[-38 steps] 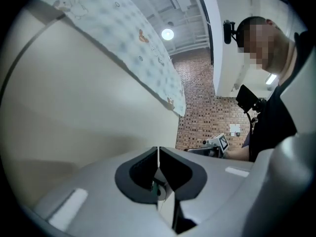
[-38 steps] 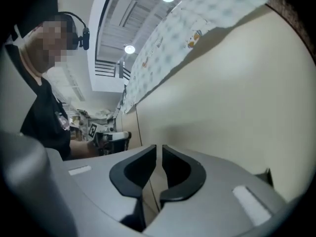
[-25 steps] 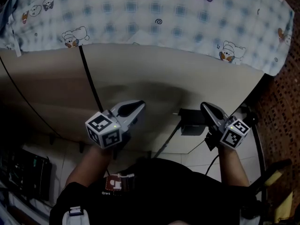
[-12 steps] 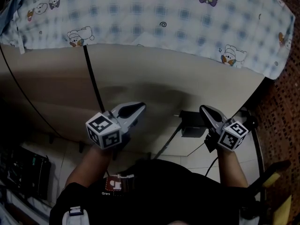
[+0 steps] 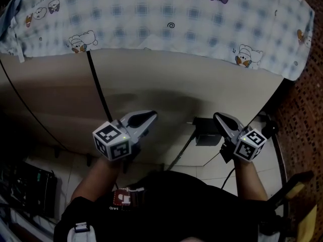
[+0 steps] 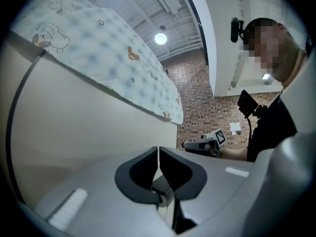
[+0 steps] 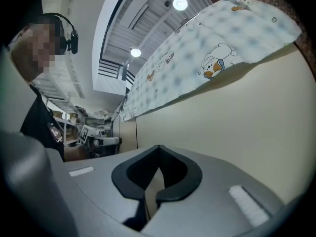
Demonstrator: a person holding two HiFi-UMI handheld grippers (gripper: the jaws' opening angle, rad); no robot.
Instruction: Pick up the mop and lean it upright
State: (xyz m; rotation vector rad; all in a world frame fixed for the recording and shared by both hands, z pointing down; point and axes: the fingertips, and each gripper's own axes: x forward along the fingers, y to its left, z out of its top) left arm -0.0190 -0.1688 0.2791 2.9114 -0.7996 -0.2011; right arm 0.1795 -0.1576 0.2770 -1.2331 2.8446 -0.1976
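A dark block (image 5: 207, 130) with a thin dark rod (image 5: 180, 154) slanting down-left from it sits low against the beige panel (image 5: 171, 84); it may be the mop, I cannot tell for sure. My left gripper (image 5: 151, 116) hovers left of it, jaws shut with nothing between them (image 6: 158, 154). My right gripper (image 5: 218, 116) is just right of the dark block, partly over it, also shut and empty (image 7: 159, 154). Each gripper shows in the other's view: the right gripper (image 6: 202, 146) and the left gripper (image 7: 101, 141).
A blue checked sheet with cartoon animals (image 5: 166, 19) hangs over the top of the panel. A thin dark line (image 5: 97, 89) runs down the panel to behind the left gripper. Dark equipment (image 5: 25, 183) sits on the tiled floor at lower left; a brick-patterned wall (image 5: 308, 110) at right.
Almost nothing: the head view wobbles slightly and the right gripper drifts a touch left. Both grippers stay shut and empty.
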